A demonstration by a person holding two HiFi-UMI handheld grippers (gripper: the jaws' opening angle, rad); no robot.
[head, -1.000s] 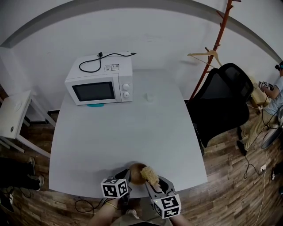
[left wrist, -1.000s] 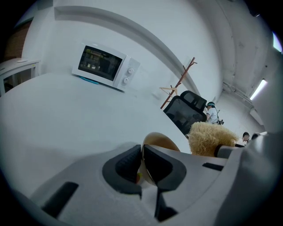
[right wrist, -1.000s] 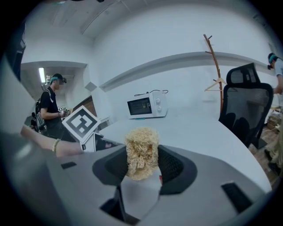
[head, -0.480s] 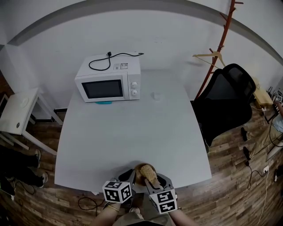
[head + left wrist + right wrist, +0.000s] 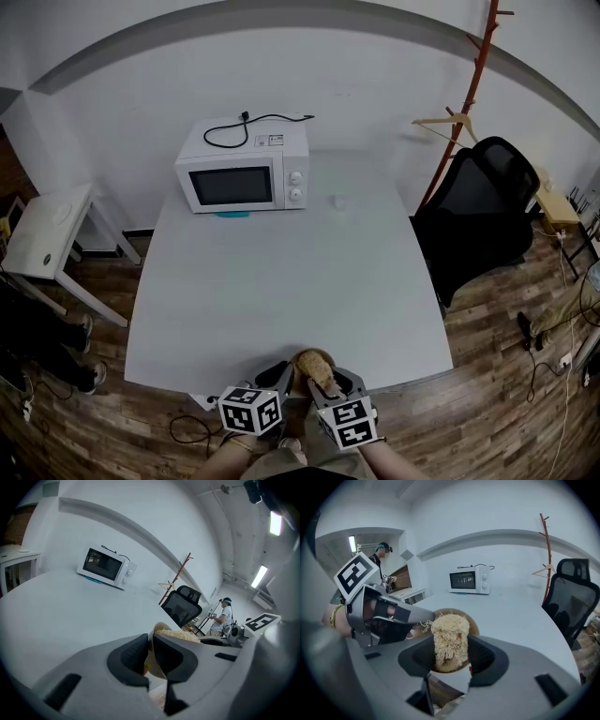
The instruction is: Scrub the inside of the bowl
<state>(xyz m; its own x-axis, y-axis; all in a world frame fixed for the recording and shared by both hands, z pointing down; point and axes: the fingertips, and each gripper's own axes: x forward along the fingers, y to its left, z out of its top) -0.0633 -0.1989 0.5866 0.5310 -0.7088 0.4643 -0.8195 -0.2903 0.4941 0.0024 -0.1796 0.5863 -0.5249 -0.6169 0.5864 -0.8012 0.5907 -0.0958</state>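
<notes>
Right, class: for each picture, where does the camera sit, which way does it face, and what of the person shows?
Head view: on the person's head, looking steeply down at the table; left gripper, right gripper and forearms show at the bottom.
Left gripper view: on the left gripper, looking along jaws shut on the bowl toward the microwave; the right gripper shows.
Right gripper view: on the right gripper, looking along jaws shut on the scrubber; the left wrist shows.
Shared: all three show bowl and microwave.
</notes>
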